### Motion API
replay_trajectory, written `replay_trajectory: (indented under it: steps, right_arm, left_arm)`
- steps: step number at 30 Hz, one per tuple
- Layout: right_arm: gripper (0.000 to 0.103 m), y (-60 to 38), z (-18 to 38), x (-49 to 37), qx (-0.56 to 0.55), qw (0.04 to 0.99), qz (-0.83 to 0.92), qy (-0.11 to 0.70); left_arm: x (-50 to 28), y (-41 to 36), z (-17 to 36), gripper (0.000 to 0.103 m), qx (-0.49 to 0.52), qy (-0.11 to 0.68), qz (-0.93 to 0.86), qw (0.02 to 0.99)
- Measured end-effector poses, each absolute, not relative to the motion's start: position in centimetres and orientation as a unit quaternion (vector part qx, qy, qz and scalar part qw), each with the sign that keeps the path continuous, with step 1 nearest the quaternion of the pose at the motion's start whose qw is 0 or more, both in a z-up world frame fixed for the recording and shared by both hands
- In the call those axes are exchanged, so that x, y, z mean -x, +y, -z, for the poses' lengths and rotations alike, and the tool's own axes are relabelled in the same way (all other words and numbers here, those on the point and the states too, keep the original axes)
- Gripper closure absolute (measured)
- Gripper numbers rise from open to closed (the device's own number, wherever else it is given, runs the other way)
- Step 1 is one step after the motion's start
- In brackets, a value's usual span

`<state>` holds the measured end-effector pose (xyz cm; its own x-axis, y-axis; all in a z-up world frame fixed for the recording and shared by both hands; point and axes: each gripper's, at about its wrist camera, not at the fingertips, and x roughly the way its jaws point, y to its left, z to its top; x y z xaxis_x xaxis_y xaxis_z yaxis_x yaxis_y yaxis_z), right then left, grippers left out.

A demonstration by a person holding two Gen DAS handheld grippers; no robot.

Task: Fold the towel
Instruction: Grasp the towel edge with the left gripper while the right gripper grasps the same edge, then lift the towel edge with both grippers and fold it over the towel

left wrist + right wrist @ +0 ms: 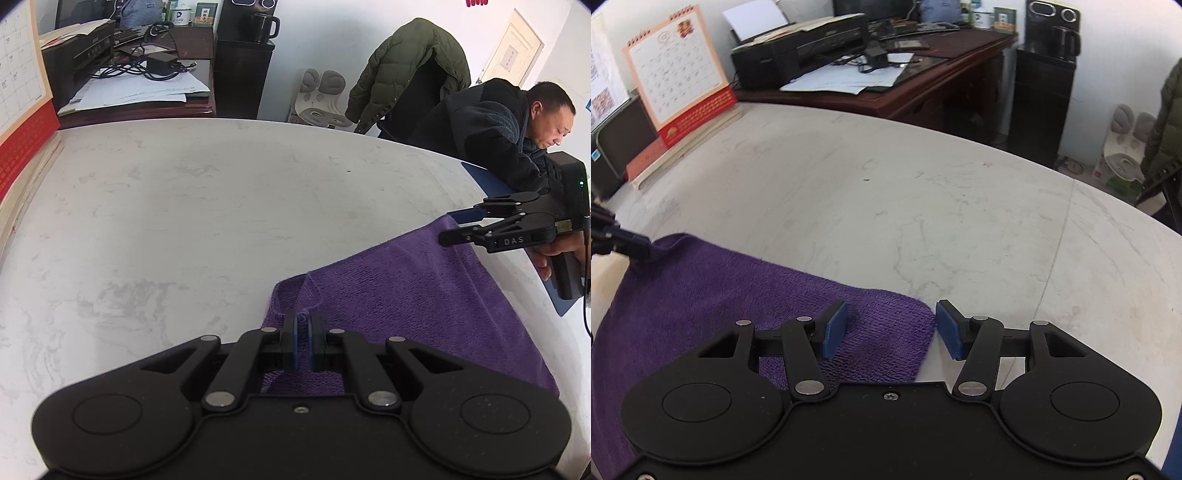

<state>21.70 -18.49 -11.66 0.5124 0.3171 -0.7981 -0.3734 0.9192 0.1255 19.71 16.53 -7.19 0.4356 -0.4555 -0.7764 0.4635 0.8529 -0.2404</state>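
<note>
A purple towel lies at the near edge of the white marble table. My left gripper is shut on the towel's near left corner, with a fold of cloth pinched between the blue pads. My right gripper is open, its blue pads straddling the towel's right corner, which lies flat on the table. In the left wrist view the right gripper shows open over the towel's far corner. In the right wrist view the left gripper's fingers show at the left edge on the towel.
A desk calendar stands at the table's far left. Beyond the table are a dark desk with a printer and papers. A seated man leans on the table's right side by a blue pad.
</note>
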Motion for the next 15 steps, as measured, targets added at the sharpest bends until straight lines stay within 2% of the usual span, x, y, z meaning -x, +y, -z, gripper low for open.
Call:
replay_trajectory:
  steps: [3, 5, 7, 9, 10, 15]
  right_arm:
    - [0.059, -17.8, 11.5, -21.7, 0.059, 0.863, -0.217, 0.454]
    - [0.070, -17.5, 11.4, -21.8, 0.066, 0.860, -0.223, 0.455]
    - [0.086, -17.5, 11.3, -22.1, 0.058, 0.857, -0.230, 0.458]
    - [0.093, -17.7, 11.3, -22.3, 0.048, 0.854, -0.234, 0.462]
    - [0.096, -17.8, 11.3, -22.4, 0.043, 0.853, -0.236, 0.463]
    - [0.098, -18.6, 11.1, -22.2, 0.005, 0.855, -0.239, 0.460]
  left_arm:
    - [-20.0, 16.7, 7.4, 0.098, -0.007, 0.458, 0.268, 0.847]
    - [-20.2, 16.9, 7.5, 0.098, -0.009, 0.460, 0.267, 0.847]
    - [-20.3, 16.9, 7.7, 0.098, -0.014, 0.459, 0.266, 0.847]
    - [-20.4, 16.9, 7.8, 0.098, -0.023, 0.450, 0.269, 0.851]
    - [-20.3, 16.9, 7.9, 0.098, -0.028, 0.444, 0.272, 0.853]
    - [-20.1, 17.3, 7.8, 0.098, -0.016, 0.434, 0.282, 0.855]
